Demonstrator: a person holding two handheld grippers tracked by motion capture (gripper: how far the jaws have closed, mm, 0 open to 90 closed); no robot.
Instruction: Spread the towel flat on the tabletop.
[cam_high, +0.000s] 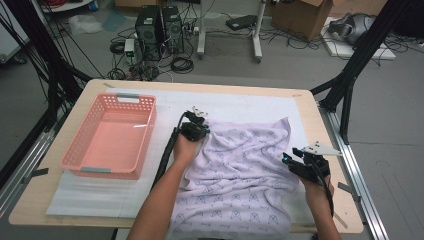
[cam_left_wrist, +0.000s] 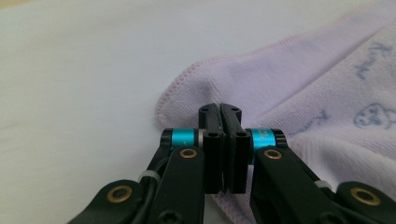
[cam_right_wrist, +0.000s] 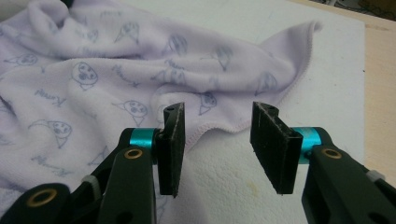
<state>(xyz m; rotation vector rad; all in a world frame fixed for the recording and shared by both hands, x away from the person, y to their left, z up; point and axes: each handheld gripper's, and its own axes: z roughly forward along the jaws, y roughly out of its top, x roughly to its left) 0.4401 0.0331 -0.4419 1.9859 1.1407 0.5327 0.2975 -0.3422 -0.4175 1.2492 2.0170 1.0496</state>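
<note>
- A pale lilac towel (cam_high: 240, 170) with small printed figures lies rumpled on the white mat (cam_high: 100, 195) that covers the wooden worktop (cam_high: 30, 195). It spreads over the middle and near right of the mat, and its near edge hangs over the worktop's front edge.
- The left tool (cam_high: 196, 126) sits at the towel's far left corner, held in the person's left hand (cam_high: 186, 148), with its black cable trailing back along the forearm.
- In the left gripper view, the left tool (cam_left_wrist: 222, 122) has its jaws pressed together, and the stitched hem of the towel (cam_left_wrist: 289, 79) is folded up around their tips; the cloth appears pinched between them.
- The right tool (cam_high: 295, 161) is at the towel's right edge, held in the right hand (cam_high: 315, 187), with the grey three-cornered plate on top of it.
- In the right gripper view, the right tool (cam_right_wrist: 219, 135) has its jaws wide apart, with nothing between them. They hover just above the white mat, and the left jaw is right beside the curved hem of the towel (cam_right_wrist: 116, 70).
- In that view the towel's far right corner stands up in a point near the mat's edge.
- A pink plastic basket (cam_high: 85, 159) with grey handle grips rests on the left part of the mat, apart from the towel, and nothing lies in it.
</note>
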